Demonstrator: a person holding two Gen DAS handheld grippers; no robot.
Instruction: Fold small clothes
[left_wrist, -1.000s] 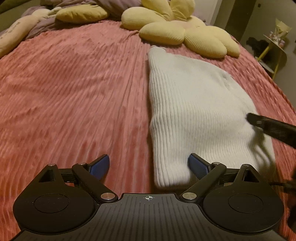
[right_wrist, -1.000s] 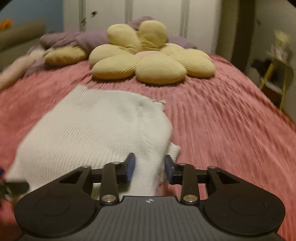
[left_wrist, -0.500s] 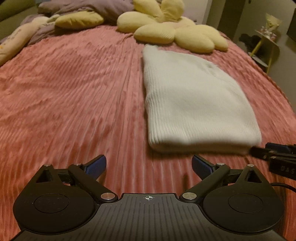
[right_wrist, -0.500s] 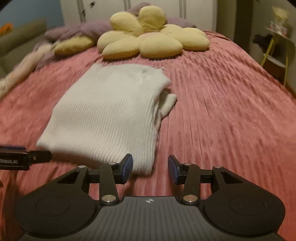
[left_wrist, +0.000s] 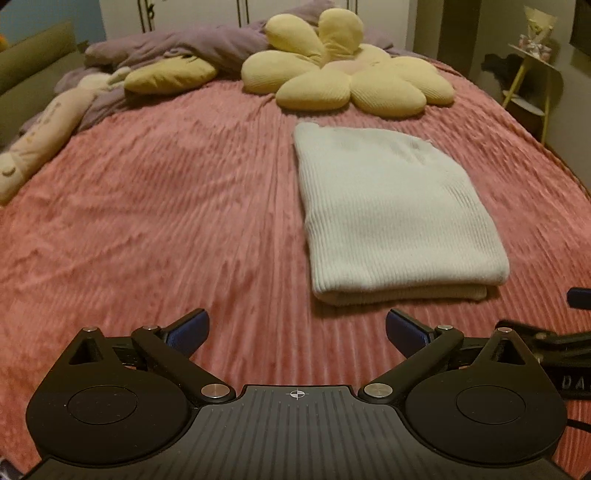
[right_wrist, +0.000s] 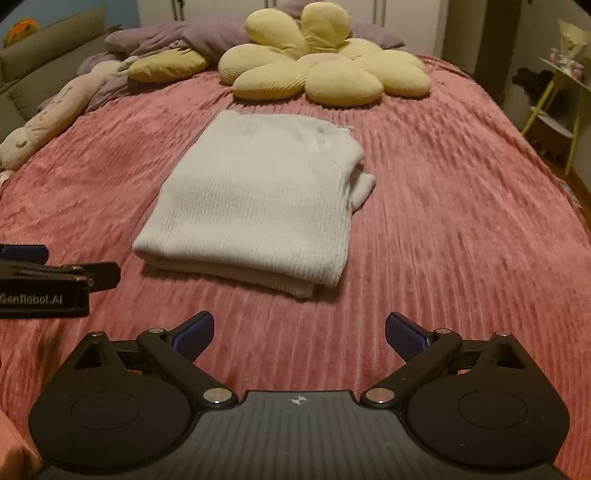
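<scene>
Both hand-held grippers released, right one (right_wrist: 299, 328) opening, nothing between; folded white knit (right_wrist: 255, 199) on pink bedspread (right_wrist: 443, 221), flower cushion (right_wrist: 325, 70) beyond

White lettering "GenRobot.AI" on the side of the left hand-held gripper (right_wrist: 44, 291), partial letters "DA" on the right hand-held gripper (left_wrist: 572, 382)

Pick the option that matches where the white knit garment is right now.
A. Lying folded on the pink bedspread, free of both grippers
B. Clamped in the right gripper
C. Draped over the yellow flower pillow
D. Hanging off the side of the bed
A: the white knit garment lies folded in layers on the pink bedspread, ahead of the right gripper, whose jaws are opening with nothing between them.
</scene>
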